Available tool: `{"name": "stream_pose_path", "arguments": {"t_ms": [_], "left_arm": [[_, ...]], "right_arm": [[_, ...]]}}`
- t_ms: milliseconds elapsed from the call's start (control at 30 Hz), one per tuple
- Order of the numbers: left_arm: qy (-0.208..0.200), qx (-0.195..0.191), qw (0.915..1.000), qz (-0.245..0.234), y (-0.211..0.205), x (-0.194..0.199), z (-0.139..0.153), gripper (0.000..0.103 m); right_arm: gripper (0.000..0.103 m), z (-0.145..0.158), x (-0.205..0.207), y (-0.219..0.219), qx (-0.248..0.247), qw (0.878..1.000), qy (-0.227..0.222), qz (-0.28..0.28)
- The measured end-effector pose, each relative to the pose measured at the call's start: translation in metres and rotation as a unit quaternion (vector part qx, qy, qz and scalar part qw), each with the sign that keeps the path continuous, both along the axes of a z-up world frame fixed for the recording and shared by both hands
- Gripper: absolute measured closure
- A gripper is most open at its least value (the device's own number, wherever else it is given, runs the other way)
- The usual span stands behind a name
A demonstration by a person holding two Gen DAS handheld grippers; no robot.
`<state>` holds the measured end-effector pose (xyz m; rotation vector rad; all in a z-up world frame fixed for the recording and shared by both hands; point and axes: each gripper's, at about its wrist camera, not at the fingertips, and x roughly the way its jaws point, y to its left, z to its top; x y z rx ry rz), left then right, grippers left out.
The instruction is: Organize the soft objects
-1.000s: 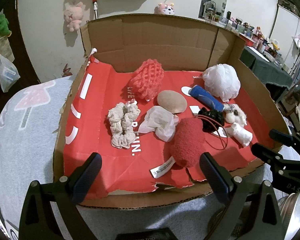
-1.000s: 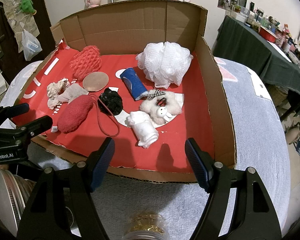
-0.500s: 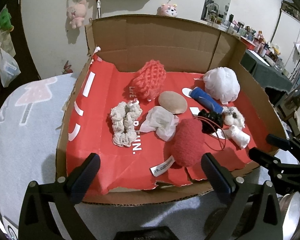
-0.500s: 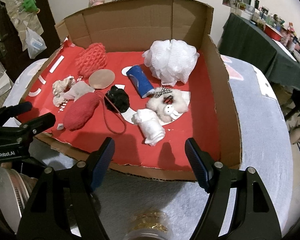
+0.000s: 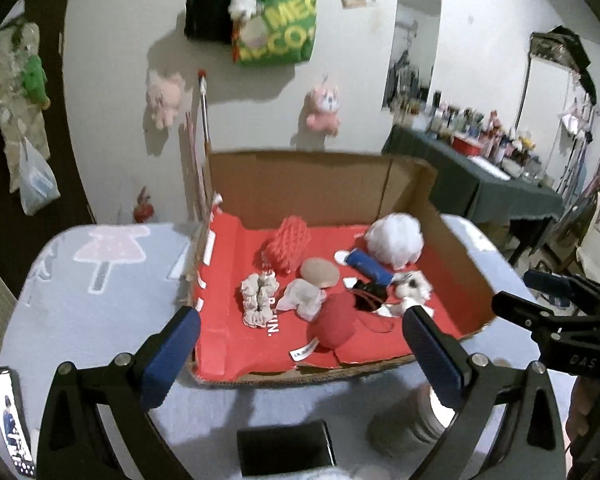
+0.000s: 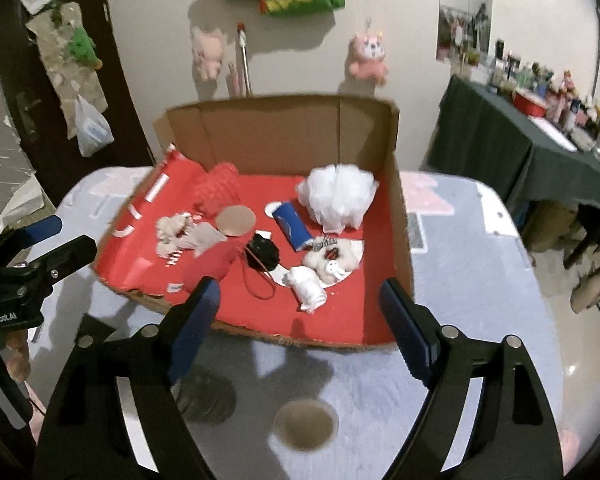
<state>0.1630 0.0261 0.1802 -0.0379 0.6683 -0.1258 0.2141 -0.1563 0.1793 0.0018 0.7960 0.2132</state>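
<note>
The left gripper [image 5: 300, 340] hangs over the near edge of the cardboard box [image 5: 300, 184], jaws spread wide with nothing between them. Inside the box, on its red lining, from left to right lie a cream scrunchie [image 5: 258, 294], a red mesh pouf [image 5: 288, 246] at the far side, a tan round pad [image 5: 320, 274], a white crumpled cloth [image 5: 306, 298], a red fuzzy pouch [image 5: 334, 324] nearest the front, a black bundle [image 5: 370, 298] with a cord, a blue roll [image 5: 370, 268] and a white mesh pouf [image 5: 396, 240] at the far right. The right gripper [image 6: 300, 306] is also spread wide and empty, hanging near the box's front edge, a white rolled cloth [image 6: 306, 286] just beyond it.
</note>
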Motion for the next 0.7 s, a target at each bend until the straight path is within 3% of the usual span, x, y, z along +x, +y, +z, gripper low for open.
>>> {"name": "stream_pose_path", "arguments": {"t_ms": [67, 167, 300, 467, 700], "left_arm": [[-0.019, -0.001, 0.9998, 0.000, -0.002, -0.020, 0.007, 0.000], [-0.042, -0.010, 0.9991, -0.002, -0.005, -0.052, 0.009, 0.000], [-0.064, -0.010, 0.9979, -0.002, -0.010, -0.091, 0.002, 0.000], [-0.071, 0.002, 0.9975, -0.002, -0.017, -0.126, -0.022, 0.000], [-0.026, 0.011, 0.9996, 0.007, -0.025, -0.130, -0.078, 0.000]], "right_arm": [[0.021, 0.009, -0.021, 0.000, -0.002, 1.000, -0.018, 0.003], [0.011, 0.018, -0.055, 0.001, -0.002, 0.999, -0.048, 0.009], [0.010, 0.015, -0.098, 0.003, -0.012, 0.996, -0.083, 0.005], [0.010, -0.014, -0.138, 0.003, -0.006, 0.996, -0.085, -0.003], [0.010, -0.067, -0.157, 0.004, -0.013, 0.998, -0.066, -0.015]]}}
